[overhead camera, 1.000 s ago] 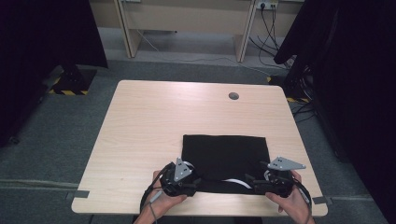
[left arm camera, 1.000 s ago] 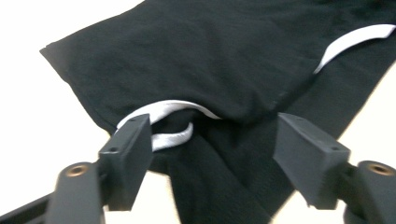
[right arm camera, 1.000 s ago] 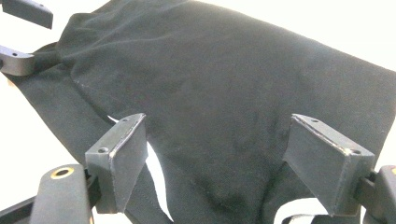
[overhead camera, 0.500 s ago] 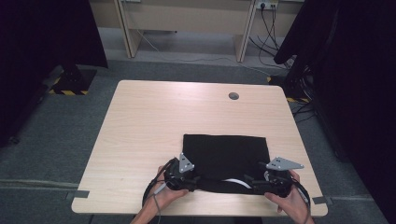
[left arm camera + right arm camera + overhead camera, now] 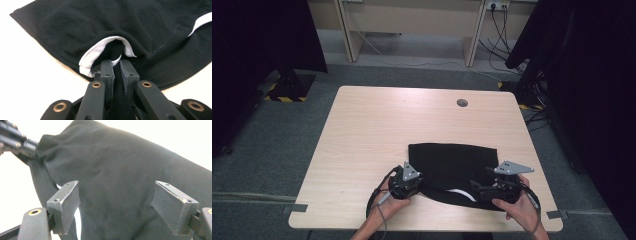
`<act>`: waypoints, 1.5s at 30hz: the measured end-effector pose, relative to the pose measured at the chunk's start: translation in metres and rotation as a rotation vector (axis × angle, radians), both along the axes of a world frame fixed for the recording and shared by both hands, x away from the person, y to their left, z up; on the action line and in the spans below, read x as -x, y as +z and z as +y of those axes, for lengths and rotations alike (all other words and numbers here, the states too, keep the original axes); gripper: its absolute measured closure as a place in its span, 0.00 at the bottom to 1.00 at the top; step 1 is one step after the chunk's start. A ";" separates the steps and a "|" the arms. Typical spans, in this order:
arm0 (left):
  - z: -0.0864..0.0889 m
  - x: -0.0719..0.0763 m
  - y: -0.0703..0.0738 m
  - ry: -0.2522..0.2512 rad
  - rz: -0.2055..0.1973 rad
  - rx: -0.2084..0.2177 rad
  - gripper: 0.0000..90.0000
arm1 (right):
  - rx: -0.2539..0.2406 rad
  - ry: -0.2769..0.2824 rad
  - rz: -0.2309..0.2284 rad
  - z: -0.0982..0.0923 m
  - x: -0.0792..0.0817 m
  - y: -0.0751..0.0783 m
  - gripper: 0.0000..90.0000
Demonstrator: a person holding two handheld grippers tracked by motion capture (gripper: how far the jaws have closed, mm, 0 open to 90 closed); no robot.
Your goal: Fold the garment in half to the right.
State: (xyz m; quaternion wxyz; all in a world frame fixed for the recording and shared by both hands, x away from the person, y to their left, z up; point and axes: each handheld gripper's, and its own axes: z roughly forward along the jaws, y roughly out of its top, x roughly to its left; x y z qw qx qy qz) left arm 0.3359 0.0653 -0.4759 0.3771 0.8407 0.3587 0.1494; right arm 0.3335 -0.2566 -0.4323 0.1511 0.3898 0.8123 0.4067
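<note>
Since the earlier frame, the left tool [image 5: 408,183] has just closed its jaws, and black cloth now sits clamped between them; both hands have otherwise kept their positions at the near edge of the surface [image 5: 377,130]. In the left gripper view, the left tool [image 5: 116,67] grips the black garment [image 5: 120,27] at a white-trimmed opening [image 5: 100,48], with a fold of cloth pinched between the two pads and running back between the jaw arms. The white trim arches directly ahead of the jaw tips and wraps to the left of them. In the high view, the garment [image 5: 452,160] lies flat on the surface between the two tools, its near edge reaching toward both. The right tool [image 5: 497,189] rests at the garment's near right corner. In the right gripper view, the right tool [image 5: 122,207] stands with its jaws wide apart; the garment [image 5: 117,170] lies ahead of and between the pads, which do not press on it. The left tool [image 5: 15,141] shows at the upper left of that view, at the cloth's far corner.
</note>
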 end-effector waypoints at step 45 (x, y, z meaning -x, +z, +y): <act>-0.003 0.025 -0.003 -0.049 -0.015 0.027 0.91 | 0.073 0.239 0.061 0.156 -0.097 -0.001 0.29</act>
